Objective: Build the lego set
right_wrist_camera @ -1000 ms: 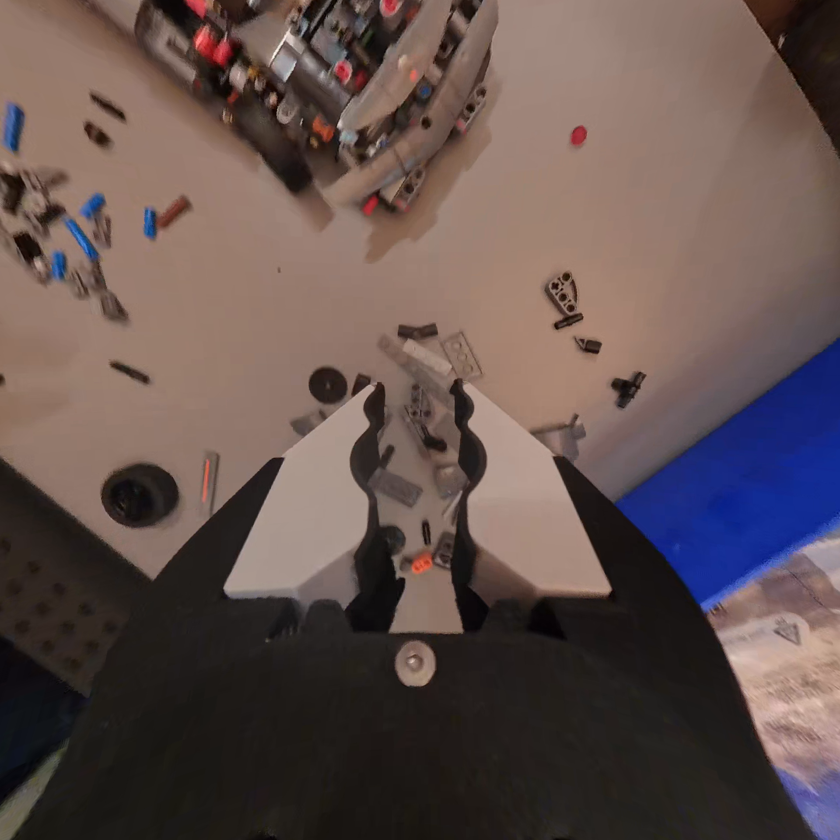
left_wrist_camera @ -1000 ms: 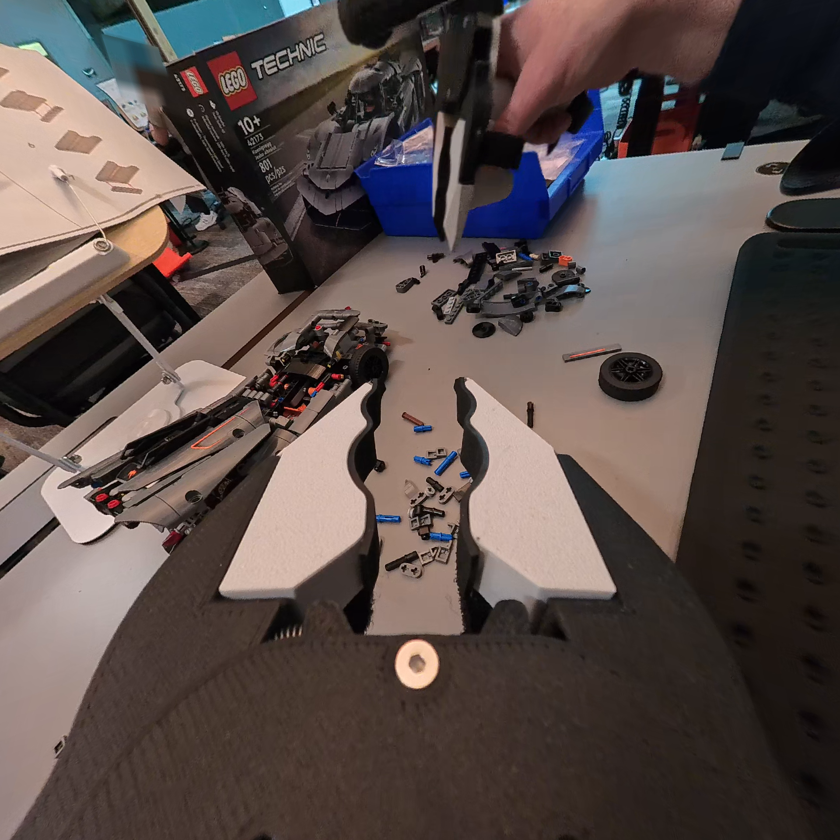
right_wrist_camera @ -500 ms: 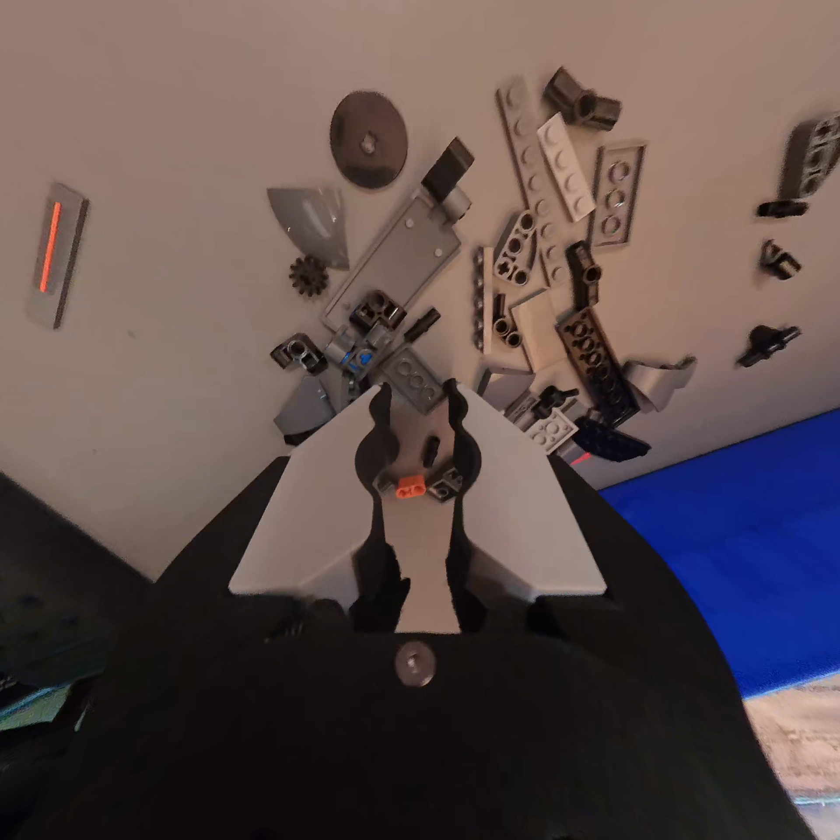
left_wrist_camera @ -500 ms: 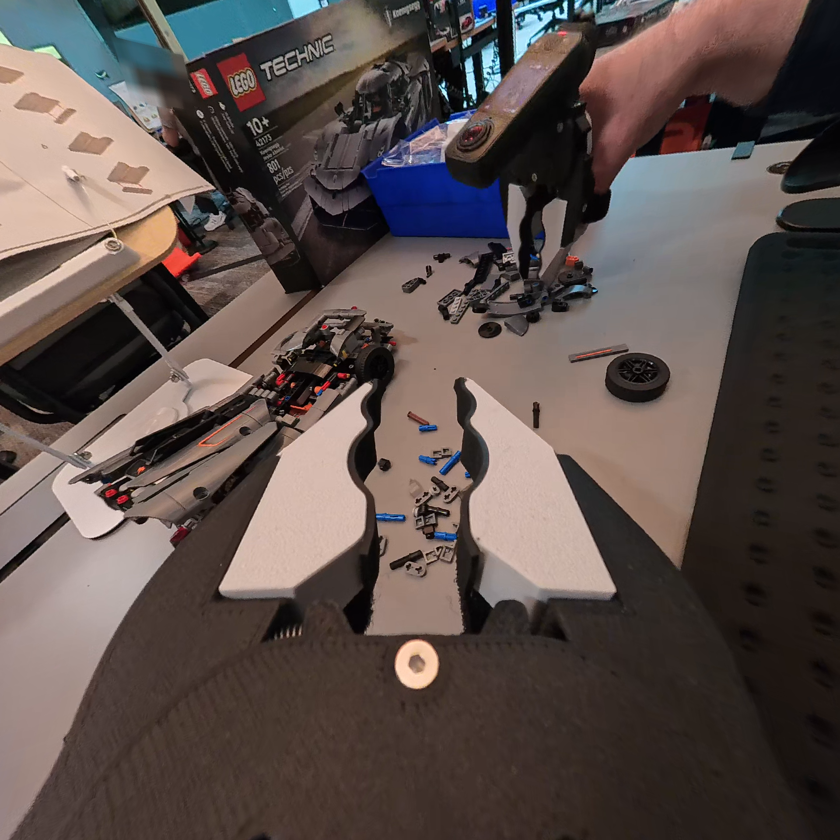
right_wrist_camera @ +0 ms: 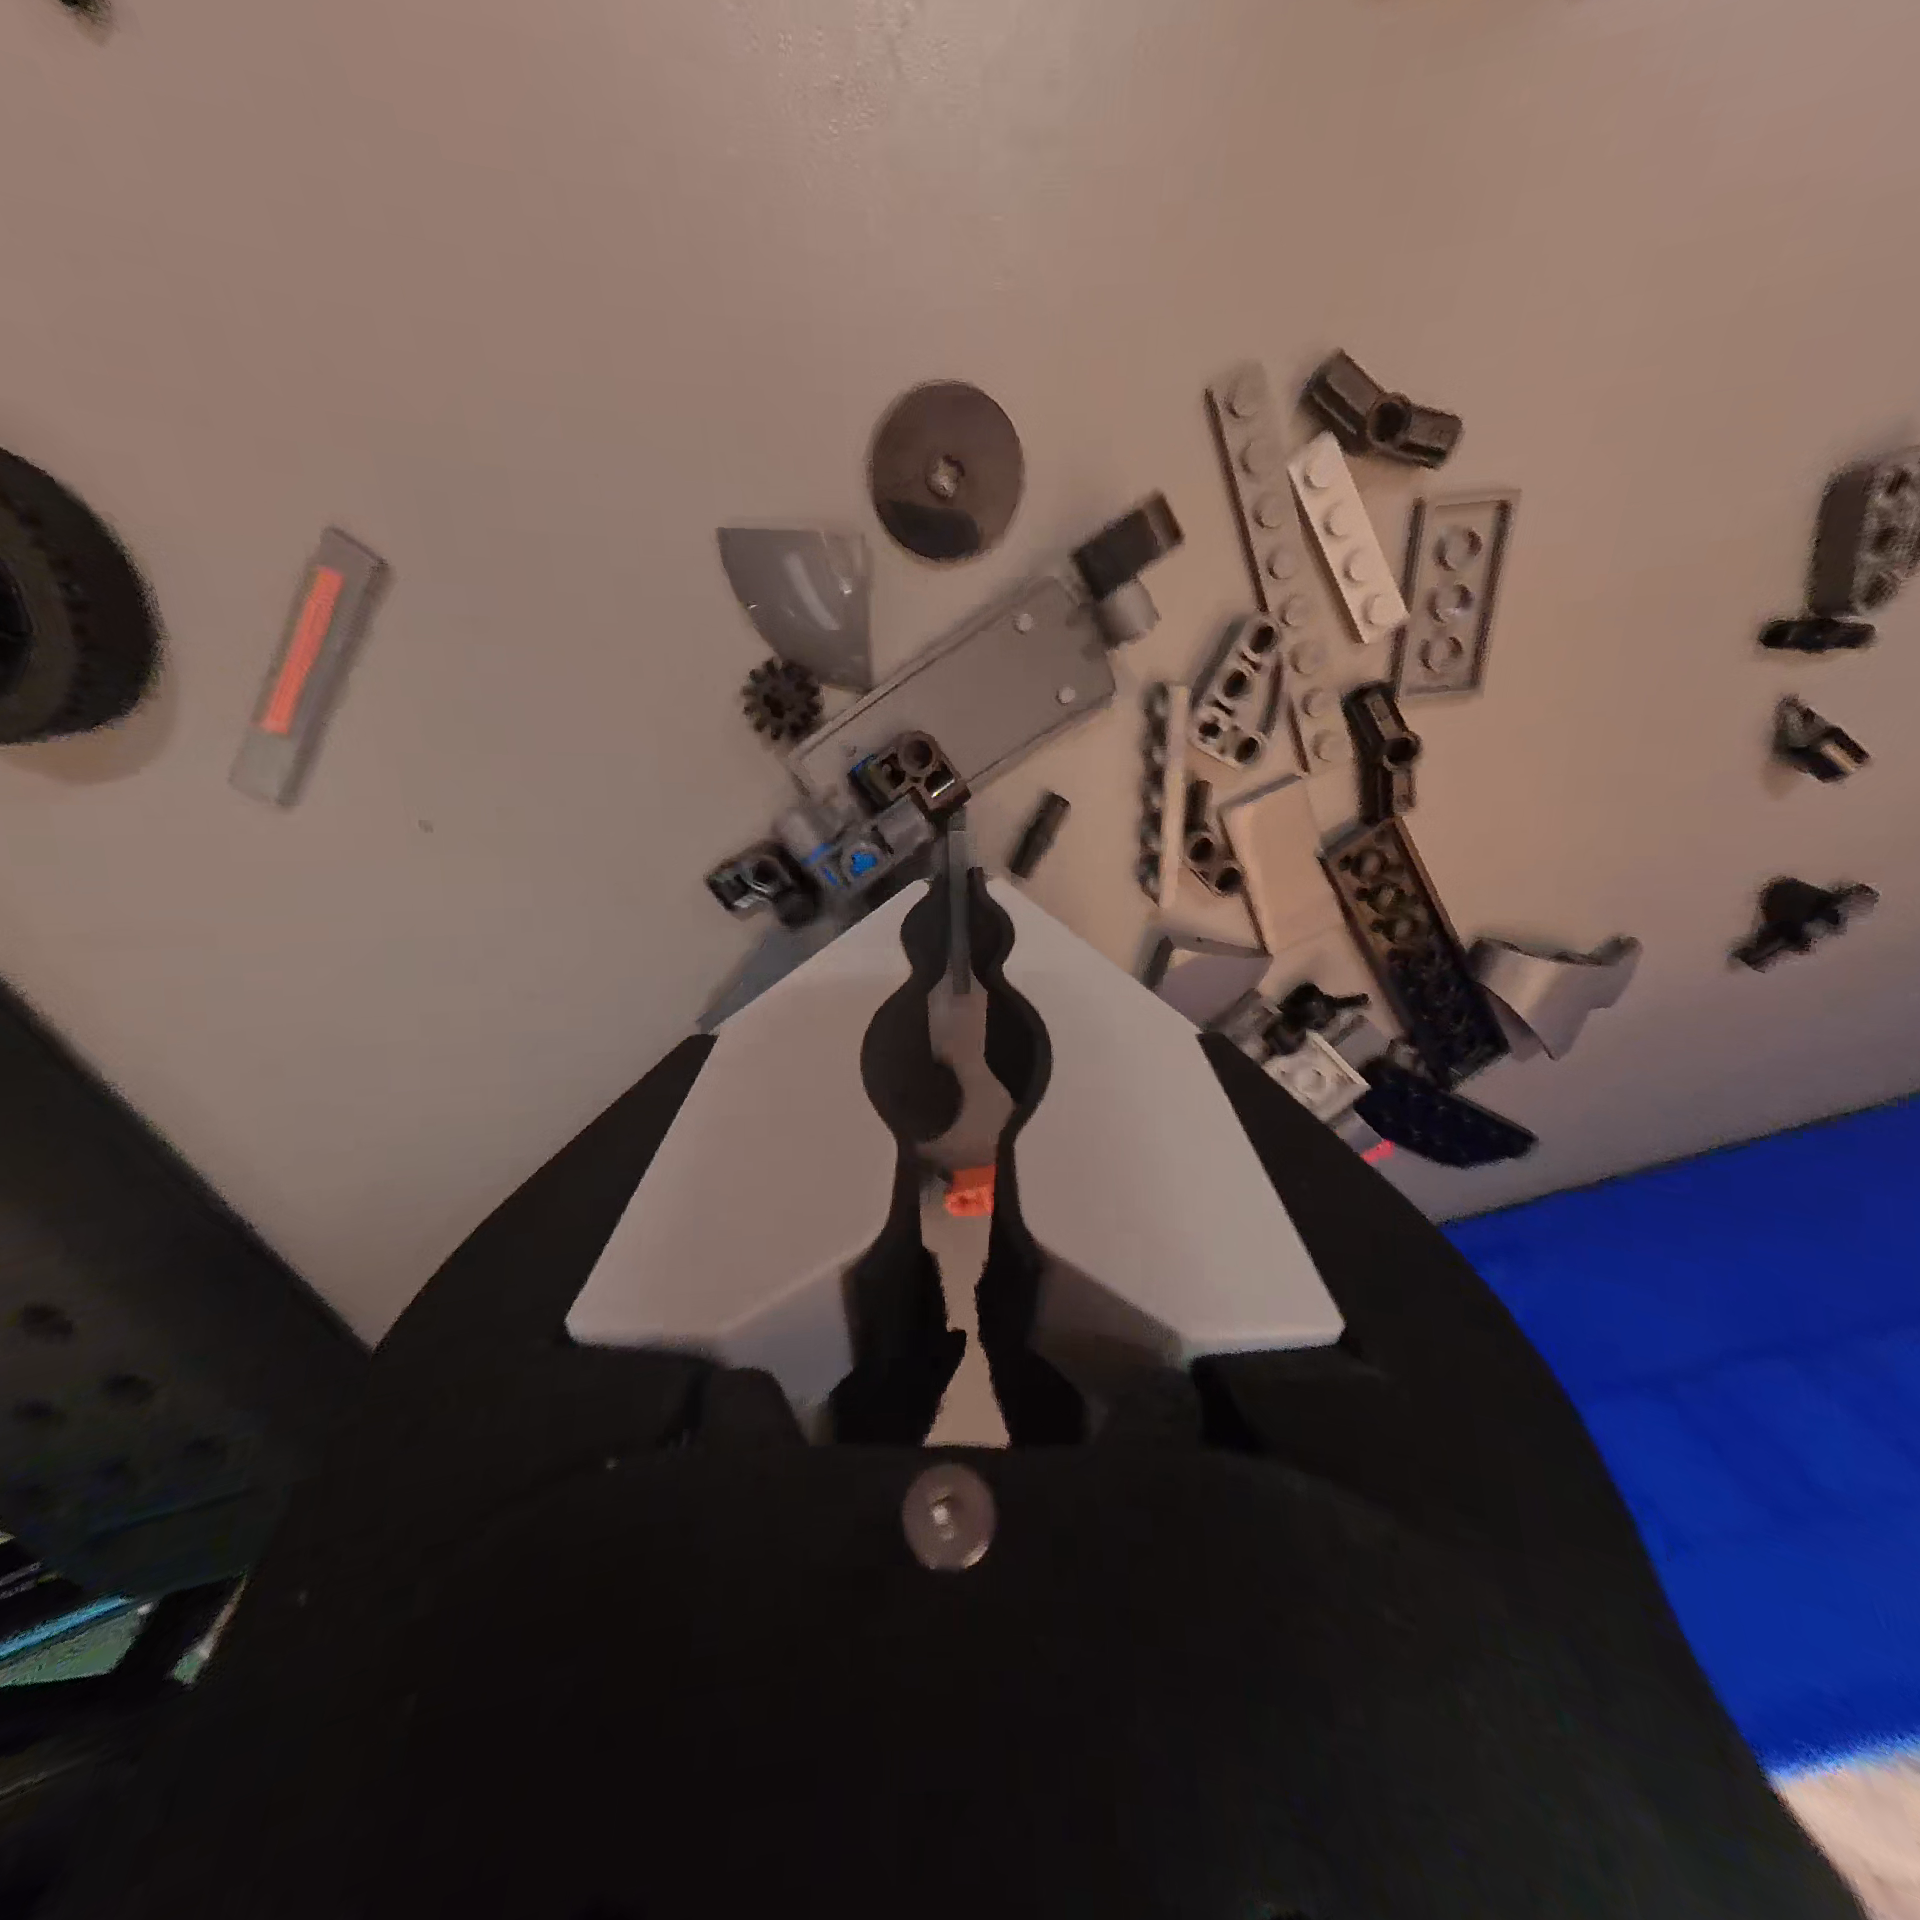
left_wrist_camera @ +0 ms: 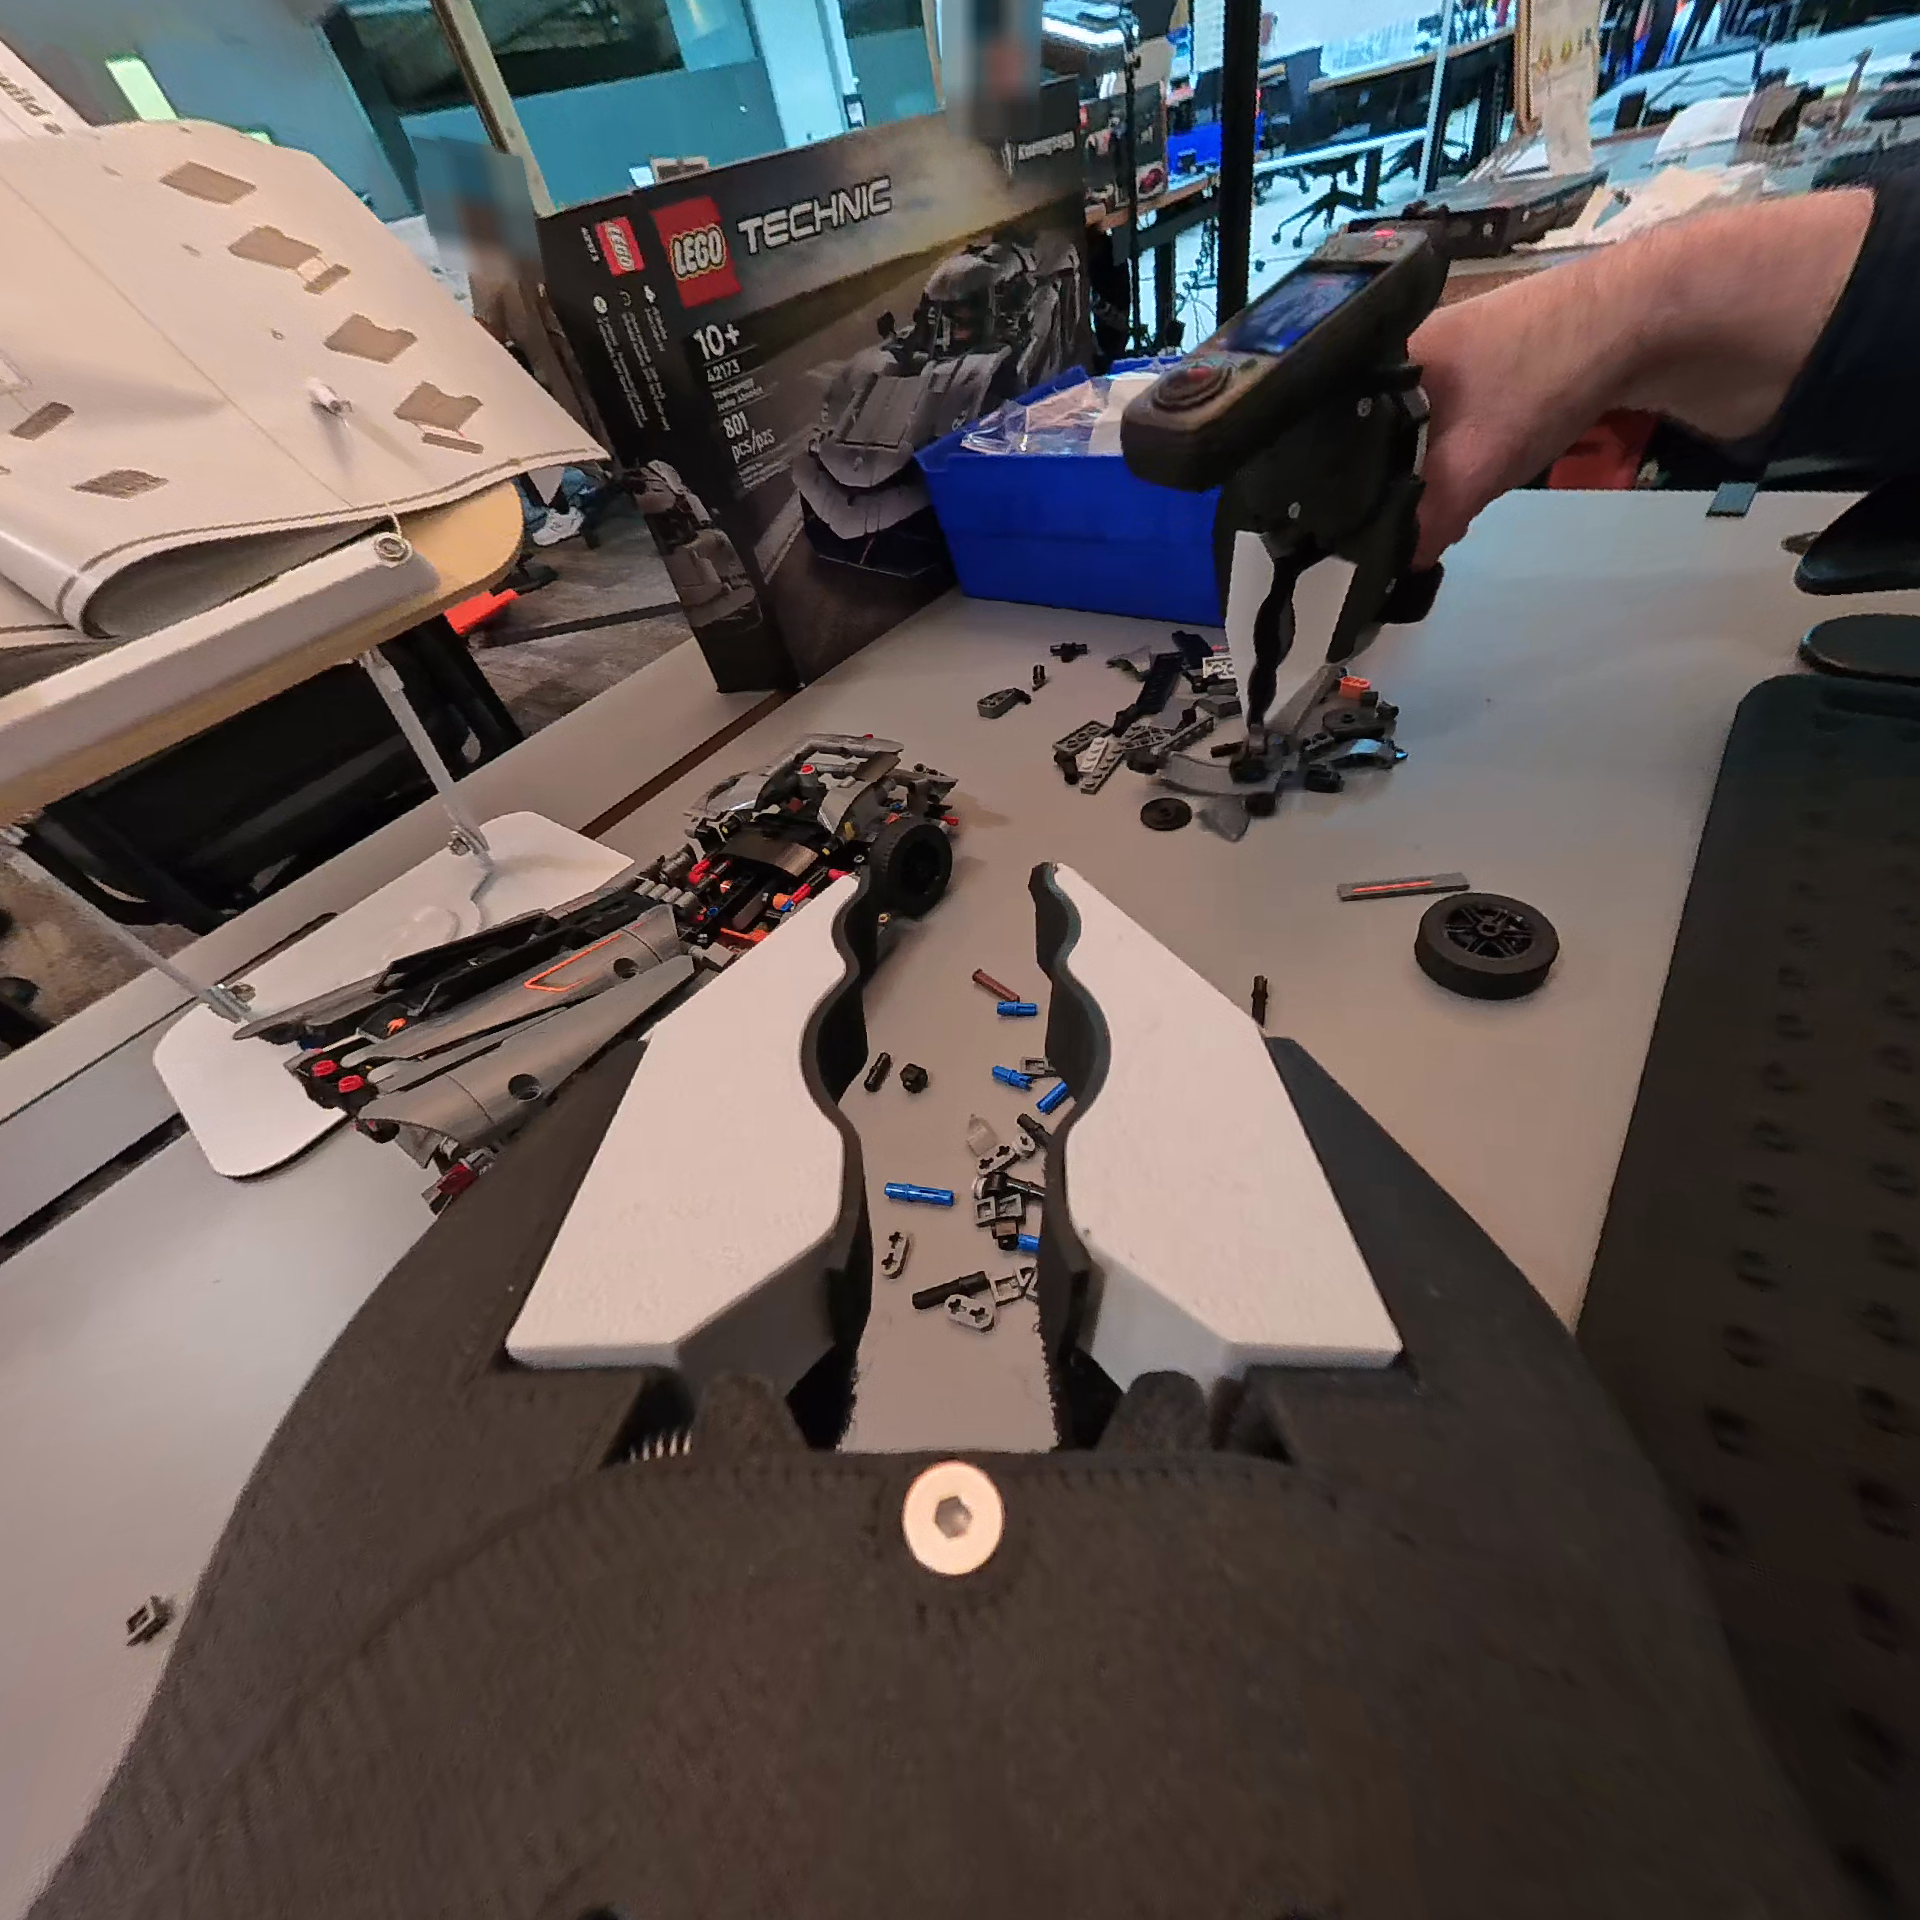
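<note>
We see a grey table (left_wrist_camera: 1538,665) in a bright workroom, teal walls (left_wrist_camera: 665,114) behind (desks and office chairs (left_wrist_camera: 1340,197) farther off).

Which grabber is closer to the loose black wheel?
Probably left. The left gripper sits just beside the loose black wheel; the right gripper works in the piece pile behind it.

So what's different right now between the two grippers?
The left gripper has its jaws apart with nothing between them; the right gripper is closed on a thin grey piece. The left one is over the small blue pins beside the car model; the right one is down in the pile of grey parts by the blue bin. Both share white fingers on black bodies.
</note>
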Demonstrator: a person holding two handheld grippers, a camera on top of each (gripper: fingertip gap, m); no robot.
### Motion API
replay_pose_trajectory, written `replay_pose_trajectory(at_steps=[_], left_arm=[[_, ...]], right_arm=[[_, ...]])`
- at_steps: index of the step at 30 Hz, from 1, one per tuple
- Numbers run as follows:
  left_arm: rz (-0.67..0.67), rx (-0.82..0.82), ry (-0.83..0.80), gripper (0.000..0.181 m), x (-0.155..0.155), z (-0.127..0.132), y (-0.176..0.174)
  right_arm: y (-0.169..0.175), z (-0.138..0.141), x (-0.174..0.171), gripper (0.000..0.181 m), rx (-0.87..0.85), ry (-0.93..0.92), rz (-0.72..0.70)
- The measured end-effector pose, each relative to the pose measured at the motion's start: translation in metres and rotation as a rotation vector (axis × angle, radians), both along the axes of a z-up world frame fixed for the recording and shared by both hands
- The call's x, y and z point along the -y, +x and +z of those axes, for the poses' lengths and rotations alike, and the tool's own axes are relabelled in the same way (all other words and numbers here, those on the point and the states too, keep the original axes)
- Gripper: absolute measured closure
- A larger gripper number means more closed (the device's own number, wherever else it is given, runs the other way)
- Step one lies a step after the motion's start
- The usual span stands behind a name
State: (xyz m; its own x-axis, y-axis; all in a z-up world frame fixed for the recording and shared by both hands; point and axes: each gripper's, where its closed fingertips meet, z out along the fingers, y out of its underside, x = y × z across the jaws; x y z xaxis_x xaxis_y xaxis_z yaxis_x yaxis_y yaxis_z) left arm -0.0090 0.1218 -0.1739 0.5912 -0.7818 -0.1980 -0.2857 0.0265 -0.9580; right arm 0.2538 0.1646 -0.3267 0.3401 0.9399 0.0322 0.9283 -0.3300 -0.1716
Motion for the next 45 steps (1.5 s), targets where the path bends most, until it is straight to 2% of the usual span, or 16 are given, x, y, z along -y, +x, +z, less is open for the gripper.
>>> replay_pose_trajectory(at_steps=[6,9,16,29,39,45], left_arm=[[-0.004,-0.016,-0.001,0.154,0.000,-0.002,0.002],[-0.005,-0.015,-0.007,0.154,0.000,-0.003,0.002],[-0.011,-0.028,-0.014,0.154,-0.001,-0.007,0.004],[-0.018,-0.037,-0.015,0.154,0.001,-0.008,0.006],[-0.020,-0.041,-0.014,0.154,0.001,-0.008,0.006],[-0.021,-0.037,-0.012,0.154,0.002,-0.008,0.006]], right_arm=[[-0.020,0.036,-0.010,0.180,-0.189,0.075,-0.032],[-0.009,0.044,-0.020,0.180,-0.173,0.143,-0.057],[0.020,0.043,-0.017,0.156,-0.111,0.114,-0.138],[0.033,0.045,-0.036,0.162,-0.094,0.238,-0.198],[0.040,0.026,-0.034,0.160,-0.040,0.182,-0.235],[0.051,0.043,-0.049,0.162,-0.044,0.280,-0.315]])
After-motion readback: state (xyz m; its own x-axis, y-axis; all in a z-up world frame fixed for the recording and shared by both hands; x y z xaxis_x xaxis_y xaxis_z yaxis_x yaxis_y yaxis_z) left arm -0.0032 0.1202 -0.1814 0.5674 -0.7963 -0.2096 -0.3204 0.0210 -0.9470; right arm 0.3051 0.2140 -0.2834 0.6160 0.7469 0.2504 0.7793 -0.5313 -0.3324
